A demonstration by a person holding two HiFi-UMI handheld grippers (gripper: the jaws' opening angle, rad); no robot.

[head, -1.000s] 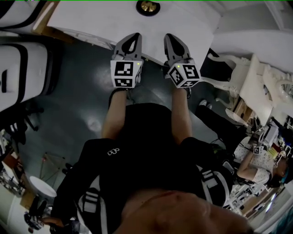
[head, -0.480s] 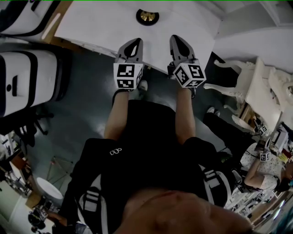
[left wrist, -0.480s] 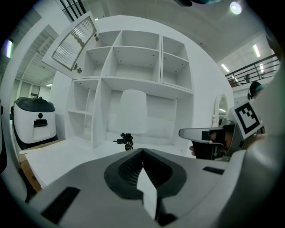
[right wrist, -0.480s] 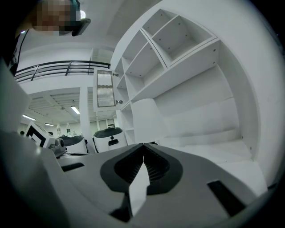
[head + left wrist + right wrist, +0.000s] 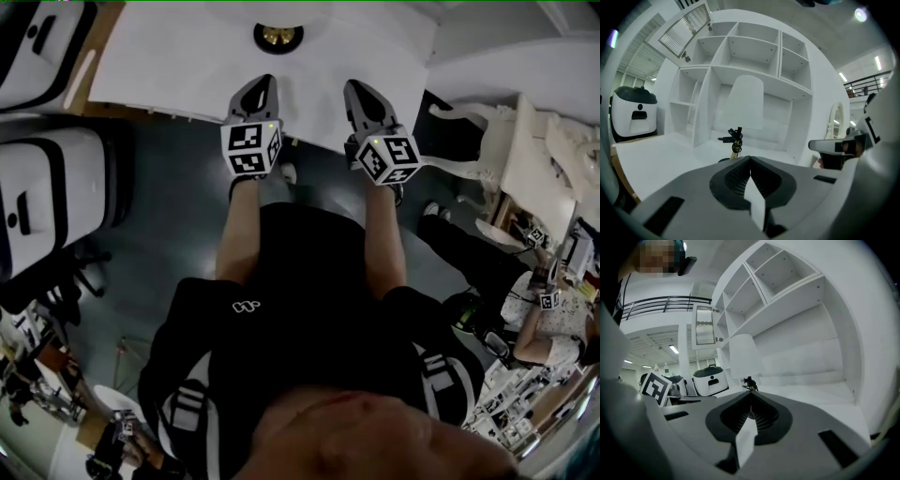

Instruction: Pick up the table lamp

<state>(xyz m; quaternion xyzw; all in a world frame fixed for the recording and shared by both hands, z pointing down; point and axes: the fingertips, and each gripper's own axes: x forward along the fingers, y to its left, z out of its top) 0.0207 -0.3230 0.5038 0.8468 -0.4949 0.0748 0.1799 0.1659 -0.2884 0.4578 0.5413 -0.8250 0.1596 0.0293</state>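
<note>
A white table (image 5: 169, 66) fills the top of the head view, its near edge running across just under the two grippers. Below it lies dark grey floor (image 5: 169, 216). At the table's back stands a white shelf unit (image 5: 754, 51) of open cubbies, upper centre in the left gripper view.

The table lamp (image 5: 277, 37) stands on the table at top centre of the head view. It is ahead of both grippers, between their lines and apart from each. Its white shade sits over a brass stem with a black fitting.

The left gripper (image 5: 263, 84) has its jaws pressed together with nothing between them, tips over the table's edge. The right gripper (image 5: 360, 90) is likewise closed on nothing.

White cases with black trim (image 5: 47, 197) stand at the left and a white carved chair (image 5: 525, 159) at the right. Another person (image 5: 534, 328) is at lower right.
</note>
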